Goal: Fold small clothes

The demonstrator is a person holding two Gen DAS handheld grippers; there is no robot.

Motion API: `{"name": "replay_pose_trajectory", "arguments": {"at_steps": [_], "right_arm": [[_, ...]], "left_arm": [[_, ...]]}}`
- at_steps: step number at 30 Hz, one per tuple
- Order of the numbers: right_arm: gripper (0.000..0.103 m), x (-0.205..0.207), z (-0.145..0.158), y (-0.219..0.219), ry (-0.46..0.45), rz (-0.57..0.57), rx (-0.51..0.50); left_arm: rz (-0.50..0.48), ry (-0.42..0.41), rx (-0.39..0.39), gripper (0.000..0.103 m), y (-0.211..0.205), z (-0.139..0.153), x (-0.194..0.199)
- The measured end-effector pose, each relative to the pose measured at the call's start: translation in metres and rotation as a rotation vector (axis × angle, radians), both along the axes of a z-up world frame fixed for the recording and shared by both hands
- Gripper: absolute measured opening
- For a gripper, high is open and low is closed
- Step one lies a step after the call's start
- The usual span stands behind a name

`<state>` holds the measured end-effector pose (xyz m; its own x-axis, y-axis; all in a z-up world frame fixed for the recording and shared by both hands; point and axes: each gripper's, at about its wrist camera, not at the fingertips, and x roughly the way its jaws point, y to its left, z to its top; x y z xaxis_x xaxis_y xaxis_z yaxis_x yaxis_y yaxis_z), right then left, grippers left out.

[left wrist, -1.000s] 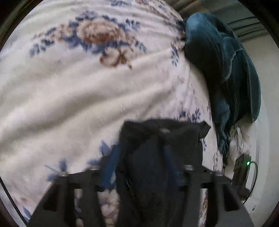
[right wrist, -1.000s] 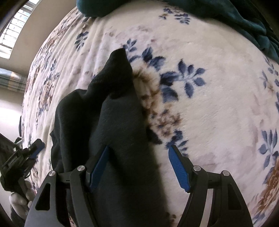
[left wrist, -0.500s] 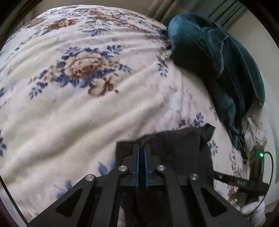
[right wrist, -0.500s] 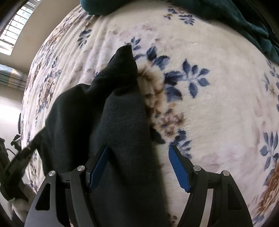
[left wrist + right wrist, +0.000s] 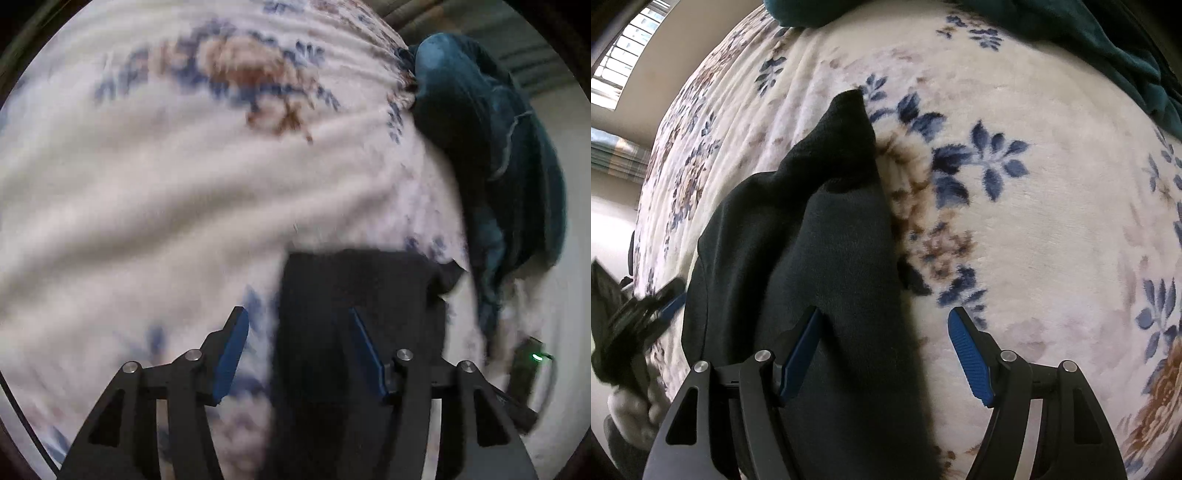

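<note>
A small black garment (image 5: 827, 258) lies folded in layers on a cream floral blanket (image 5: 1034, 206). It also shows in the blurred left wrist view (image 5: 354, 302). My left gripper (image 5: 295, 325) is open, its jaws wide apart over the garment's left edge, holding nothing. My right gripper (image 5: 884, 325) is open over the garment's right edge, with cloth lying between its jaws. The left gripper shows blurred at the right wrist view's left edge (image 5: 646, 310).
A teal blanket (image 5: 498, 155) is heaped at the bed's far right and shows along the top of the right wrist view (image 5: 1071, 26). A small black device with a green light (image 5: 528, 362) sits beyond the bed edge. A window (image 5: 624, 55) is at the far left.
My left gripper was shut on the black garment half a second ago and has opened and let go. The left view is moving and blurred. The right gripper has stayed open and still.
</note>
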<state>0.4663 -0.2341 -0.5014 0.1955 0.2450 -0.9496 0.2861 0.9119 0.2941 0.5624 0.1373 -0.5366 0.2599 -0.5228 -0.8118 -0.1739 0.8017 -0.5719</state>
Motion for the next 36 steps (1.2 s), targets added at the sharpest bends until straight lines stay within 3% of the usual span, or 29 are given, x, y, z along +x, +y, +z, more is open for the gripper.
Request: {"name": "replay_pose_trajectory", "arguments": {"at_steps": [1, 3, 5, 7, 8, 10, 13, 15, 16, 18, 19, 20, 22, 24, 25, 27, 29, 33, 36], "right_arm": [[0.072, -0.001, -0.002, -0.001, 0.006, -0.007, 0.006], [0.072, -0.001, -0.005, -0.001, 0.017, -0.017, 0.019], [0.072, -0.001, -0.007, 0.001, 0.026, -0.013, 0.029], [0.072, -0.001, -0.010, 0.004, 0.036, -0.003, 0.062], [0.067, -0.002, -0.016, 0.003, 0.046, -0.009, 0.123], [0.040, -0.005, -0.027, 0.001, 0.070, -0.035, 0.174], [0.034, -0.008, -0.031, -0.006, 0.068, -0.063, 0.165], [0.034, -0.006, -0.028, -0.002, 0.078, -0.055, 0.141], [0.035, -0.006, -0.027, 0.001, 0.083, -0.042, 0.127], [0.043, -0.005, -0.025, 0.002, 0.108, -0.033, 0.163], [0.052, -0.007, -0.024, 0.000, 0.121, -0.030, 0.196], [0.063, -0.011, -0.020, -0.001, 0.118, -0.024, 0.227], [0.073, -0.023, -0.015, 0.000, 0.102, -0.006, 0.258], [0.074, -0.043, -0.021, 0.006, 0.125, 0.030, 0.269], [0.074, -0.050, -0.027, 0.008, 0.147, 0.043, 0.229], [0.073, -0.066, -0.040, 0.005, 0.157, 0.011, 0.164], [0.072, -0.071, -0.043, -0.001, 0.143, -0.038, 0.190], [0.074, -0.067, -0.034, 0.013, 0.156, 0.003, 0.145], [0.074, -0.076, -0.023, 0.027, 0.159, 0.056, 0.135]], "left_arm": [[-0.025, 0.004, -0.011, 0.053, -0.007, -0.004, -0.005], [-0.063, -0.058, 0.071, 0.004, -0.021, -0.002, -0.014], [-0.077, -0.111, 0.131, 0.004, -0.024, 0.002, -0.014], [-0.082, -0.112, 0.148, 0.004, -0.022, 0.000, -0.008], [-0.078, -0.115, 0.158, 0.004, -0.019, -0.002, -0.005], [-0.086, -0.110, 0.150, 0.004, -0.015, -0.007, 0.000], [-0.105, -0.112, 0.139, 0.004, -0.011, -0.008, 0.001], [-0.118, -0.103, 0.085, 0.008, -0.007, -0.004, -0.003], [-0.111, -0.090, 0.052, 0.008, -0.002, 0.000, -0.007], [-0.093, -0.054, -0.018, 0.023, 0.003, 0.004, -0.019], [-0.091, -0.046, -0.044, 0.027, 0.003, 0.007, -0.028], [-0.095, -0.040, -0.033, 0.036, -0.001, 0.009, -0.037], [-0.141, -0.046, 0.033, 0.038, -0.016, 0.009, -0.055], [-0.192, -0.033, 0.144, 0.041, -0.033, -0.001, -0.065], [-0.192, -0.027, 0.200, 0.041, -0.035, -0.008, -0.068], [-0.148, -0.013, 0.149, 0.044, -0.026, -0.021, -0.071], [-0.112, 0.006, 0.103, 0.044, -0.018, -0.020, -0.070], [-0.112, -0.008, 0.093, 0.042, -0.024, 0.011, -0.083], [-0.138, -0.031, 0.137, 0.044, -0.036, 0.029, -0.110]]}}
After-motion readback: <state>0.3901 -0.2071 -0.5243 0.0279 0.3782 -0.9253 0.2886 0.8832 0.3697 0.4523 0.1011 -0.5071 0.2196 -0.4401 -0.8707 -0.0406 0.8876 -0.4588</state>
